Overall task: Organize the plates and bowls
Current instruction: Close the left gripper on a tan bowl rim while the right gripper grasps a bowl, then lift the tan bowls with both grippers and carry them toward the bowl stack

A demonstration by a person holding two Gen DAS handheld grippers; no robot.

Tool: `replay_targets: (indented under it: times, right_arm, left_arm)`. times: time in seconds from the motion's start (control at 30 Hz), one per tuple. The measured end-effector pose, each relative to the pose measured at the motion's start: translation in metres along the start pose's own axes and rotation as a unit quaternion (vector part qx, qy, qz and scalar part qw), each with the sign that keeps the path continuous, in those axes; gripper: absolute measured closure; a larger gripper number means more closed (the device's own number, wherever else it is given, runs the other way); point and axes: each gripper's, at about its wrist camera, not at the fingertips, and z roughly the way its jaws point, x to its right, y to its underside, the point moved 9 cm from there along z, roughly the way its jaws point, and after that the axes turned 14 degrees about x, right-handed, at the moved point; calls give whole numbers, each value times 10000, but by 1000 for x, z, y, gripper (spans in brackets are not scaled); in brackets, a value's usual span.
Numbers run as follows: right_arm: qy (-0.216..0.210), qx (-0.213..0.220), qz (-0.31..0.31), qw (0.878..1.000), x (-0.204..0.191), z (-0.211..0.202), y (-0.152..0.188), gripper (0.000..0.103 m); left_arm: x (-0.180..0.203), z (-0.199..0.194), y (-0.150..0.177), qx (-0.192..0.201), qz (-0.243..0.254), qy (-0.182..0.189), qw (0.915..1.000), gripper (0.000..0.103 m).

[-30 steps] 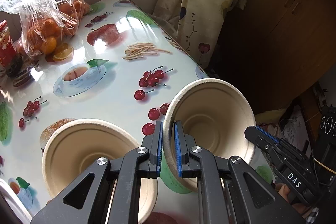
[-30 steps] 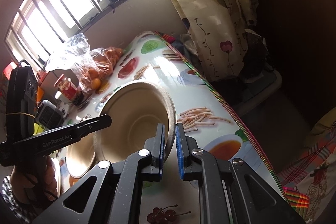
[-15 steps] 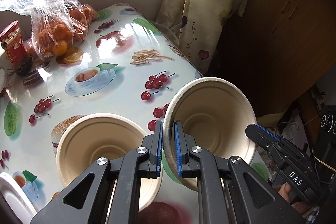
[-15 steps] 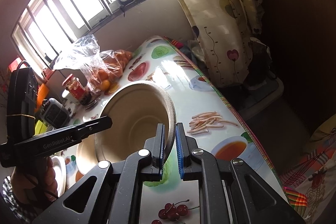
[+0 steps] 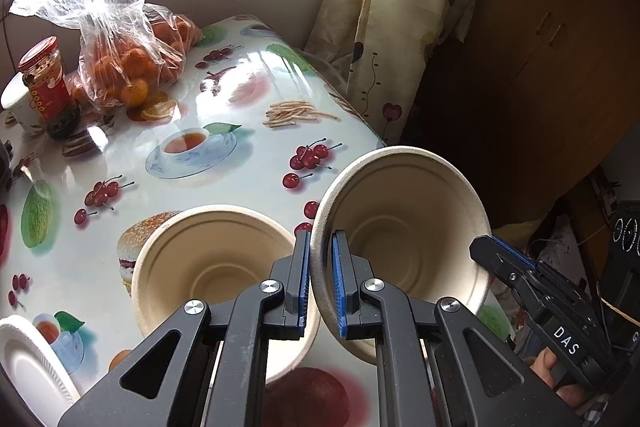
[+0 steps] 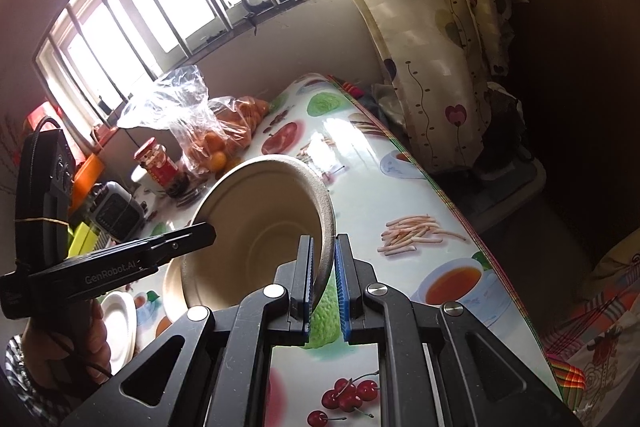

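Note:
A beige paper bowl (image 5: 404,247) hangs tilted above the fruit-print table (image 5: 248,179). My left gripper (image 5: 320,283) is shut on its near-left rim. My right gripper (image 6: 324,279) is shut on the opposite rim of the same bowl (image 6: 260,223). Each gripper shows in the other's view: the right one (image 5: 516,267) at the bowl's right edge, the left one (image 6: 160,247) at its left edge. A second beige bowl (image 5: 212,267) rests upright on the table, just left of and below the held one. A white paper plate (image 5: 28,363) lies at the near left.
A plastic bag of oranges (image 5: 132,67), a red-lidded jar (image 5: 44,79) and a white cup stand at the table's far left. The table's right edge (image 6: 460,211) drops off toward a patterned curtain (image 5: 380,27) and a dark cabinet. A small grey appliance (image 6: 116,211) sits behind the left hand.
Both grippers have risen and drawn back together with the bowl still clamped between them. More of the table, the jar and the window now shows. The second bowl stays on the table.

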Motion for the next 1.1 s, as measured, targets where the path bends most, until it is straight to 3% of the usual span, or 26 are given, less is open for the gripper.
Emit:
replay_targets:
  times: [1.1]
  right_arm:
    - [-605,-299,-462,9966,-76,40,9,92]
  left_arm:
    - [-80,-37,3,202,-608,-485,9968,92]
